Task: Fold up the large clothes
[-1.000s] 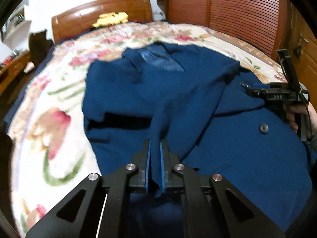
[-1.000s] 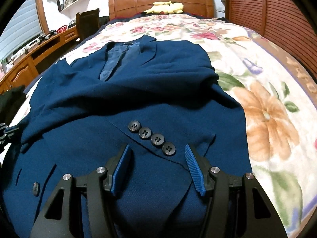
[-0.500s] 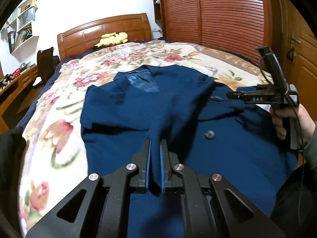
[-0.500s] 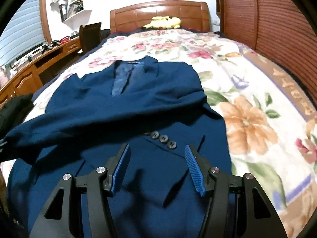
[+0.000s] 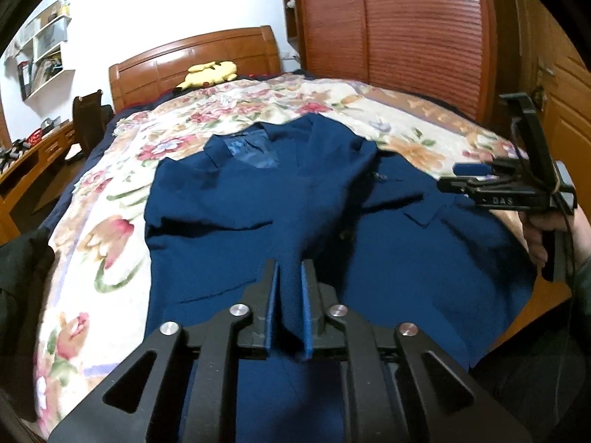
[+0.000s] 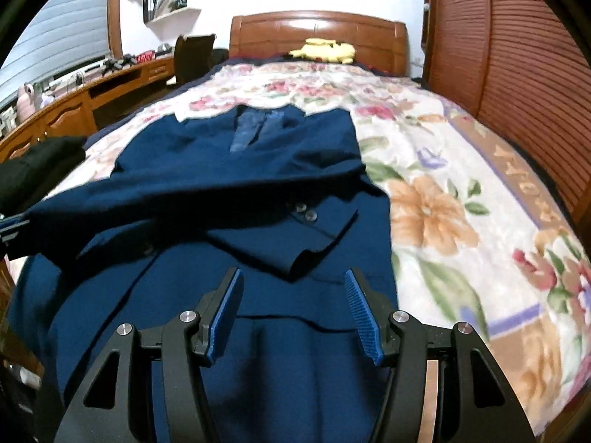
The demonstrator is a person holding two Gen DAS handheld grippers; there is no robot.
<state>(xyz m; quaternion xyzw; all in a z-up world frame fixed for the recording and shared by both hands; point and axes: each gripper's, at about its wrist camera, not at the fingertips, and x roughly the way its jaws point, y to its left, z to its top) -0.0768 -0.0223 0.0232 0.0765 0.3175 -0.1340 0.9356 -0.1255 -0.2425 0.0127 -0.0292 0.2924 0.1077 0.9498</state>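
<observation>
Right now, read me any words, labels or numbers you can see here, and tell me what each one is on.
"DAS": white letters on the side of the right gripper, seen from the left wrist view.
Large brown letters on the floral blanket's border band: distorted, not readable.
Book spines on the wall shelf: too small to read.

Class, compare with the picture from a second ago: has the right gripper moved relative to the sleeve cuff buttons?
Yes. The right gripper, jaws open, has pulled back toward the foot of the bed; the cuff buttons on the navy jacket now lie farther ahead.
</observation>
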